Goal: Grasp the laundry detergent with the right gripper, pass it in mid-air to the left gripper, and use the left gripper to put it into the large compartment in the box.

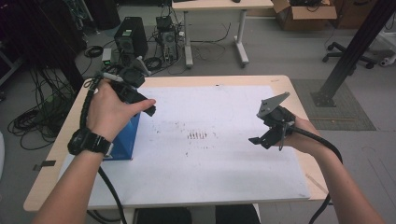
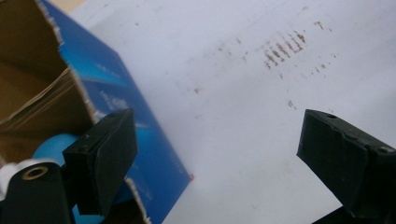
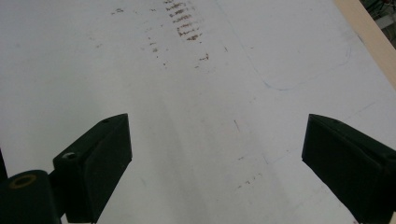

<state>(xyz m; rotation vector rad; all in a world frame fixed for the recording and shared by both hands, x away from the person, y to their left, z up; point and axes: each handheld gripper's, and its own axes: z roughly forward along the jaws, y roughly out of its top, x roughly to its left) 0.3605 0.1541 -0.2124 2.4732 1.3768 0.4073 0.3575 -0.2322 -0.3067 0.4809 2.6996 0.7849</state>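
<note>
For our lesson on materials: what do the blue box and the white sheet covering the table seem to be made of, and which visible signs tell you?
Blue box: most likely cardboard, printed glossy blue outside, raw brown inside, with a ragged torn edge showing fibrous layers. White sheet: probably matte paper or thin board, flat, with brownish scuff marks and faint pen lines; the exact material stays uncertain.

A white sheet [image 1: 210, 154] covers the wooden table [image 1: 46, 163]. At the sheet's left edge stands a blue box [image 1: 125, 140], and the left gripper [image 1: 148, 108] hangs just above the box's far corner. The right gripper [image 1: 261, 139] hovers over the sheet's right side, well apart from the box. Brown smudges [image 1: 197, 136] mark the sheet's middle.
</note>
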